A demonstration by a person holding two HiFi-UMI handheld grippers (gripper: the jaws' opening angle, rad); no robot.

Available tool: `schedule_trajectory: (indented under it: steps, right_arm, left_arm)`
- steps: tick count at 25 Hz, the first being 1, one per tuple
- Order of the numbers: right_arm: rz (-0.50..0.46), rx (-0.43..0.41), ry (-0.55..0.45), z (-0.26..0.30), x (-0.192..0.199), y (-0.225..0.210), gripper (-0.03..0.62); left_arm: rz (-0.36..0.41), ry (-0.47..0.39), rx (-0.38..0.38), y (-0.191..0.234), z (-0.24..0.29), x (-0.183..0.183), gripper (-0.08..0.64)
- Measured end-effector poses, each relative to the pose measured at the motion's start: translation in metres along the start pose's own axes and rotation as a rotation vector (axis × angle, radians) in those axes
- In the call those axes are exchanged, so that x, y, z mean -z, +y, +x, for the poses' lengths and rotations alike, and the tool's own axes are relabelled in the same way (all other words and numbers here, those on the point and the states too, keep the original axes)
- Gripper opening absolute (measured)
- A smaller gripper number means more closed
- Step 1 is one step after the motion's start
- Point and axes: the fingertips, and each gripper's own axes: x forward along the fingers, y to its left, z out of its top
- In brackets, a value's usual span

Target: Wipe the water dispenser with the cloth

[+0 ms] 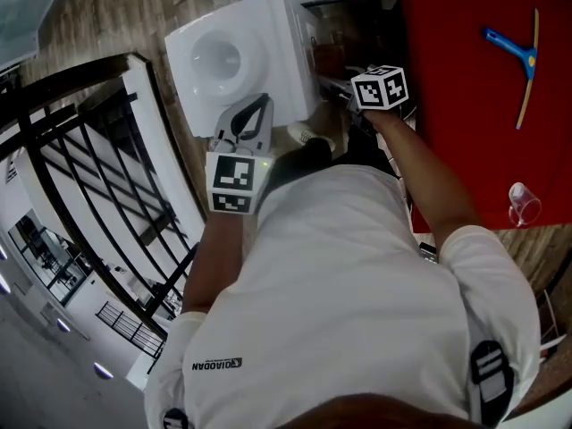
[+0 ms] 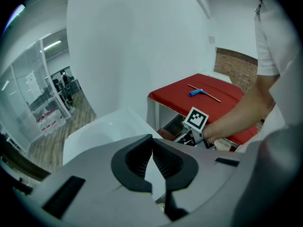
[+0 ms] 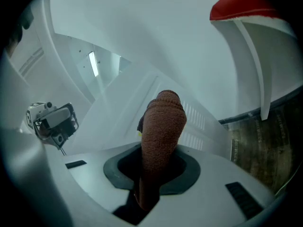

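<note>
The white water dispenser (image 1: 237,61) stands below me, its round top recess facing up. My right gripper (image 3: 158,157) is shut on a brown cloth (image 3: 163,122), whose folded end rests against the dispenser's side panel with vent slits (image 3: 196,124). In the head view only the right gripper's marker cube (image 1: 380,88) shows, beside the dispenser's right side; the cloth is hidden there. My left gripper (image 1: 259,105) hovers at the dispenser's near top edge. Its jaws meet at the tips with nothing between them (image 2: 152,143).
A red table (image 1: 465,114) stands close on the right, with a blue squeegee (image 1: 520,61) and a clear cup (image 1: 525,204) on it. A black railing (image 1: 80,177) and a glass drop lie to the left. The floor is wood.
</note>
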Motion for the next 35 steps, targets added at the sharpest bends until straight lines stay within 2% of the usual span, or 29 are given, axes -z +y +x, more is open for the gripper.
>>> schedule_trajectory:
  steps: [5,11,13,27,29,33,35]
  right_arm:
    - [0.038,0.024,0.045,0.024,0.022,-0.034,0.071]
    - [0.143,0.072,0.086,0.044,0.048,-0.075,0.071]
    - [0.164,0.088,0.094,0.048,0.055,-0.087,0.071]
    - [0.189,0.221,0.184,0.064,0.085,-0.129,0.071]
    - [0.174,0.227,0.188,0.062,0.086,-0.129,0.071]
    - [0.142,0.217,0.163,0.051,0.077,-0.116,0.071]
    - [0.120,0.201,0.137,0.040,0.065,-0.107,0.071]
  left_arm:
    - [-0.019,-0.002,0.003,0.001,0.001,0.000,0.000]
    - [-0.159,-0.025,0.015,0.007,-0.003,-0.003,0.000]
    - [-0.177,-0.021,0.008,0.009,-0.004,0.000,0.000]
    - [-0.173,-0.006,-0.007,0.019,-0.007,0.008,0.000]
    - [-0.152,-0.008,-0.010,0.020,-0.006,0.008,0.000]
    - [-0.051,-0.003,-0.032,0.022,-0.004,0.001,0.001]
    - [-0.040,-0.013,-0.028,0.022,-0.001,-0.004,0.000]
